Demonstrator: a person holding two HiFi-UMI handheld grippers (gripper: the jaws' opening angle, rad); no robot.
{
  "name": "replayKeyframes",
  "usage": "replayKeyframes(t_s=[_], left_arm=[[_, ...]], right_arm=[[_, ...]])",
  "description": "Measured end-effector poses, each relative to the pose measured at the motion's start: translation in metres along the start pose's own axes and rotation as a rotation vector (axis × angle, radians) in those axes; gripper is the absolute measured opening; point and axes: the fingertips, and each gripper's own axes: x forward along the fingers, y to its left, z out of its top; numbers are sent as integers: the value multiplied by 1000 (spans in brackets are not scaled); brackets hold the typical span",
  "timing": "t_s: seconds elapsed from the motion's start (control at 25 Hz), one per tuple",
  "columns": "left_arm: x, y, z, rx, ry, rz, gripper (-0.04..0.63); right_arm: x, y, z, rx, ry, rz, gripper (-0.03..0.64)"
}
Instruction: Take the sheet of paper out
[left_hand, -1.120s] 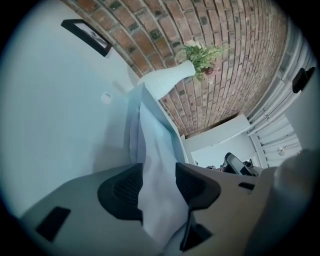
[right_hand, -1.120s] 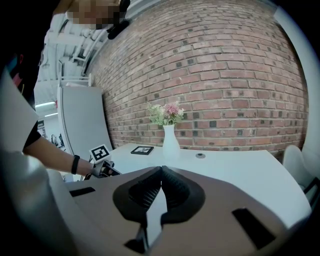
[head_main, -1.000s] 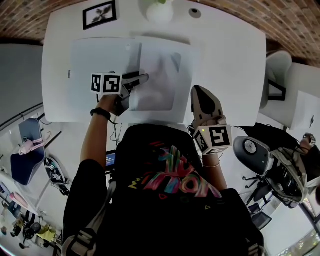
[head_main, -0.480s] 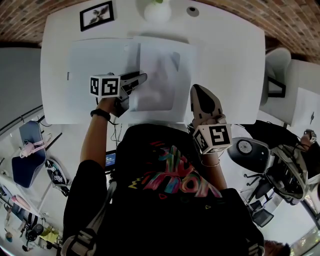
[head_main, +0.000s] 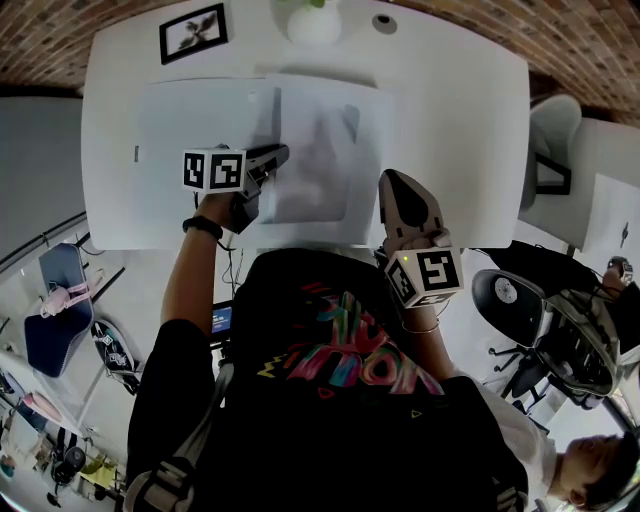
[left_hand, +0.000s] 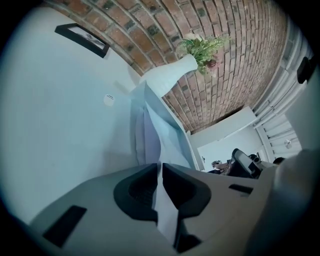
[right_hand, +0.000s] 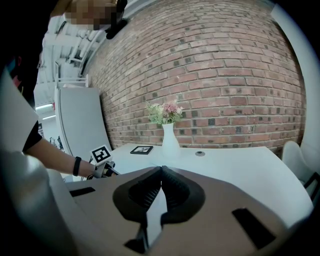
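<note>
A translucent sleeve with a sheet of paper (head_main: 325, 150) lies on the white table (head_main: 460, 120), beside a wider white sheet (head_main: 195, 120). My left gripper (head_main: 282, 153) reaches in from the left to the sleeve's left edge. In the left gripper view the layered pale edges (left_hand: 150, 135) rise off the table and run into the left gripper (left_hand: 161, 165). Its jaws are closing, a narrow gap still showing between the pads around that edge. My right gripper (head_main: 395, 180) rests at the table's front edge, shut and empty (right_hand: 161, 169).
A white vase with flowers (head_main: 314, 22) stands at the table's far edge against the brick wall, a small framed picture (head_main: 197, 30) to its left and a round disc (head_main: 385, 22) to its right. Office chairs (head_main: 520, 310) stand off to the right.
The left gripper's jaws have narrowed from wide apart to nearly together around the sleeve's left edge. Both hands have kept their places.
</note>
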Motion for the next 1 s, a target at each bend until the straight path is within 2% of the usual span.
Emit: replayKeyframes(t_s=[0.2,0.64,1.0], left_arm=[[-2,1,0,36,-11,34,25],[-17,-14,3,33,-51,-3,23],[-48,-14,7,24,-135,22,23]], right_arm=[[-2,-4,-1,2,3,-5,17],[-4,-1,11,0,-17,-9,18],[-5,2,21,-16,-35,10,18]])
